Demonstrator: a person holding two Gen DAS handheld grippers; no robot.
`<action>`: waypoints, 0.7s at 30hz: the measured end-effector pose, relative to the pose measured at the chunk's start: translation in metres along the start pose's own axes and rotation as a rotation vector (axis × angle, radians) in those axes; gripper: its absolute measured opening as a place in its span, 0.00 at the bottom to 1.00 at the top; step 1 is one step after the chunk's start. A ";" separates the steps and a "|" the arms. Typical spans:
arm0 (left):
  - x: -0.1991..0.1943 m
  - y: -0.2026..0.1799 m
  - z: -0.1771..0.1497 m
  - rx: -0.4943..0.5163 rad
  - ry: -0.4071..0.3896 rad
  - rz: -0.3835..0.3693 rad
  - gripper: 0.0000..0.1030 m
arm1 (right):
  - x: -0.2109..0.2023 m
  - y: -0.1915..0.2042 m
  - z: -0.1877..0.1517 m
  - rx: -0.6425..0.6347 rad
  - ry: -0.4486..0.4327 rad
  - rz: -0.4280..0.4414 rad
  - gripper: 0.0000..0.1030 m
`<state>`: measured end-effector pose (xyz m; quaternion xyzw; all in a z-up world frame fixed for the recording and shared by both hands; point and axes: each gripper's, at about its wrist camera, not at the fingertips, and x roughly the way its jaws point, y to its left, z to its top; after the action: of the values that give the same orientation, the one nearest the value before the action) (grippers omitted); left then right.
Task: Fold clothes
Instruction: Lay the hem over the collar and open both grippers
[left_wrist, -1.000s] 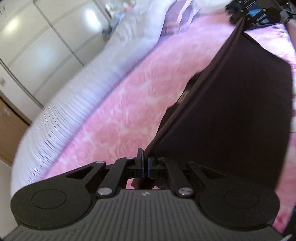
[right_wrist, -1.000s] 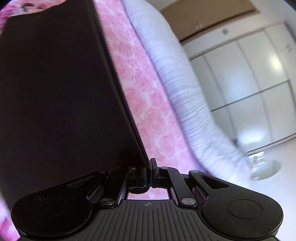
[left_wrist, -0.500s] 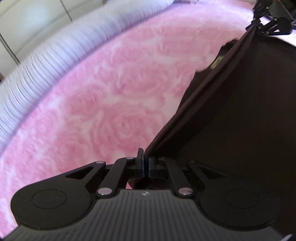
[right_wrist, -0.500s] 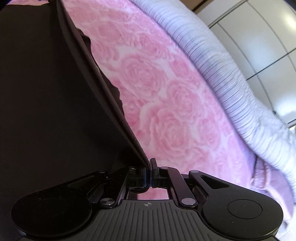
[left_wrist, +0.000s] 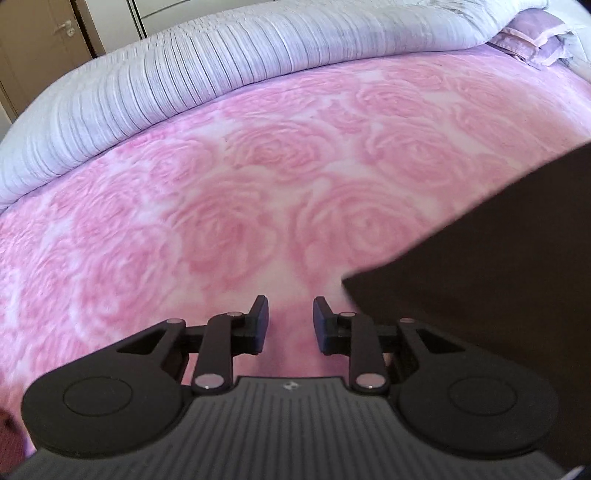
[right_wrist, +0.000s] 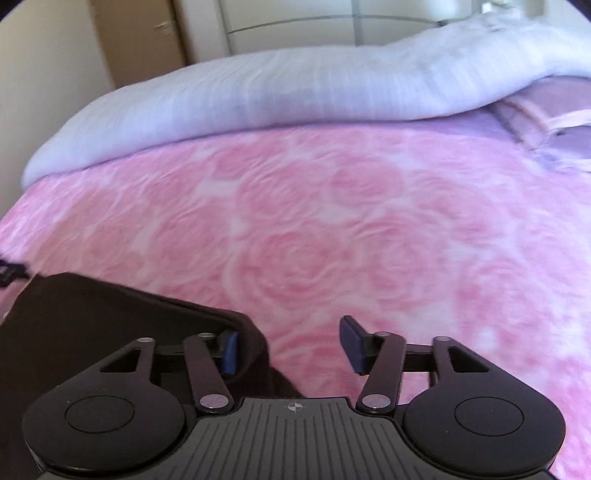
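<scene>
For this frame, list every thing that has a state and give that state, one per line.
Left gripper: open, holding nothing, above the blanket.
Right gripper: open; garment's corner lies across its left finger, not clamped.
Dark brown folded garment: released, lying flat on the blanket.
Pink rose-patterned blanket: spread flat over the bed.
Pale lilac ribbed duvet: bunched in a long roll along the far edge.
Brown door: shut.
</scene>
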<state>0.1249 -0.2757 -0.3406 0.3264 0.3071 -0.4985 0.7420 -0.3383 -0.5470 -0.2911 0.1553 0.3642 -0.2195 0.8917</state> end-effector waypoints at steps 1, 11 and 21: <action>-0.011 -0.004 -0.007 0.006 -0.011 -0.008 0.22 | -0.004 -0.003 0.001 0.038 -0.018 0.003 0.56; -0.077 -0.044 -0.050 0.087 -0.069 -0.069 0.23 | -0.001 -0.037 0.003 0.412 0.041 0.164 0.60; -0.066 -0.065 -0.045 0.147 -0.093 -0.081 0.23 | -0.018 -0.047 0.023 0.431 -0.076 0.174 0.60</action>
<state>0.0371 -0.2228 -0.3275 0.3438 0.2482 -0.5639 0.7086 -0.3606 -0.5921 -0.2680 0.3647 0.2603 -0.2202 0.8665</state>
